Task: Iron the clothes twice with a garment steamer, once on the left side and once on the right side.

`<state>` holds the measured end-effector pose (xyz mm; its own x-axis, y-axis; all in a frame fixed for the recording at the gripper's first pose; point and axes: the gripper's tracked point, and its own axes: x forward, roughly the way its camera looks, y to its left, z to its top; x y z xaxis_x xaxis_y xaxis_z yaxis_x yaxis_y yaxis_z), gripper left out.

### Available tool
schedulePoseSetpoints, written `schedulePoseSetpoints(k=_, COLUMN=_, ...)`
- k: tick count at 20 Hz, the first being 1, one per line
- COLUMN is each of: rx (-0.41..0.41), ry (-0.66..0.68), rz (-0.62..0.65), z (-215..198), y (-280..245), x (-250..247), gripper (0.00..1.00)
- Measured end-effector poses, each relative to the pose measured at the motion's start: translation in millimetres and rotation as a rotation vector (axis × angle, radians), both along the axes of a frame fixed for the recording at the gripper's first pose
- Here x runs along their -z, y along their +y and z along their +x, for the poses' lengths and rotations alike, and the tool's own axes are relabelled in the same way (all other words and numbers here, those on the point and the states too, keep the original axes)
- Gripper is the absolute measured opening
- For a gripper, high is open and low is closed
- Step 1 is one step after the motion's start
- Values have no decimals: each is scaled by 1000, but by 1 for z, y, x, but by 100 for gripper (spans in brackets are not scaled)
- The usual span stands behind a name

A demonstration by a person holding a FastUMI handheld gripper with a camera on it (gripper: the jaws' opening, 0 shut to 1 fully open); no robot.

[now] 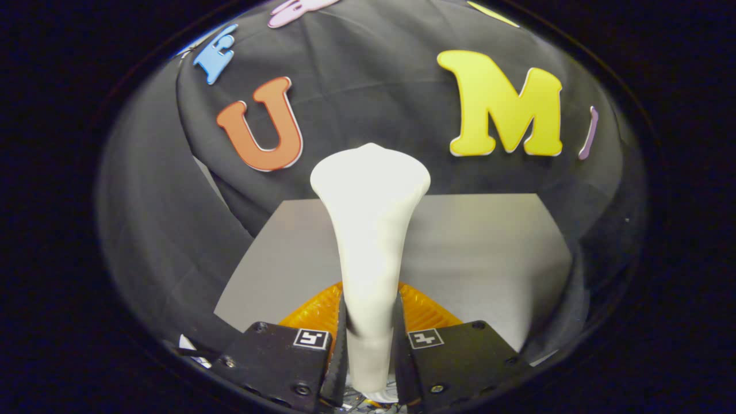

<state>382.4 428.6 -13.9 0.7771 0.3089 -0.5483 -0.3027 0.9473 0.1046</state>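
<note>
Gripper (371,339) fingers clamp white garment steamer (371,230) by handle, both pressing; we see head flaring far end (upright between fingers), grey table (483,253) beyond, black cloth wall (374,86) behind.

A grey tabletop (477,253) lies against the black cloth wall (374,86).

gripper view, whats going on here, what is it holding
A hand-held gripper is shut on the handle of a white garment steamer, with both fingers pressed against its narrow lower part. The steamer stands upright between the fingers, and its wide head rises ahead of them. Beyond it lie a grey table top and the black cloth wall of the booth. No clothes can be made out here, so the ironing does not look under way.
</note>
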Motion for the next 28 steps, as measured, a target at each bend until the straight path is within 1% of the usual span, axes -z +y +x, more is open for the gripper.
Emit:
schedulePoseSetpoints(k=3, rx=-15, ry=-90, rz=51, z=-38, y=-21, x=-18, gripper=37)
schedulePoseSetpoints(k=7, rx=-50, ry=-188, rz=120, z=-101, y=-58, x=-45, gripper=36)
schedulePoseSetpoints(k=12, rx=-35, ry=-329, rz=178, z=-179, y=-125, x=-87, gripper=36)
schedulePoseSetpoints(k=13, rx=-47, ry=-346, rz=194, z=-192, y=-136, x=-95, gripper=36)
schedulePoseSetpoints(k=15, rx=-24, ry=-380, rz=200, z=-214, y=-165, x=-108, gripper=36)
schedulePoseSetpoints(k=18, rx=37, ry=-431, rz=202, z=-236, y=-214, x=-131, gripper=36)
schedulePoseSetpoints(k=21, rx=116, ry=-514, rz=181, z=-246, y=-264, x=-164, gripper=36)
schedulePoseSetpoints(k=26, rx=220, ry=-612, rz=152, z=-239, y=-318, x=-209, gripper=36)
schedulePoseSetpoints(k=28, rx=258, ry=-634, rz=136, z=-226, y=-333, x=-219, gripper=36)
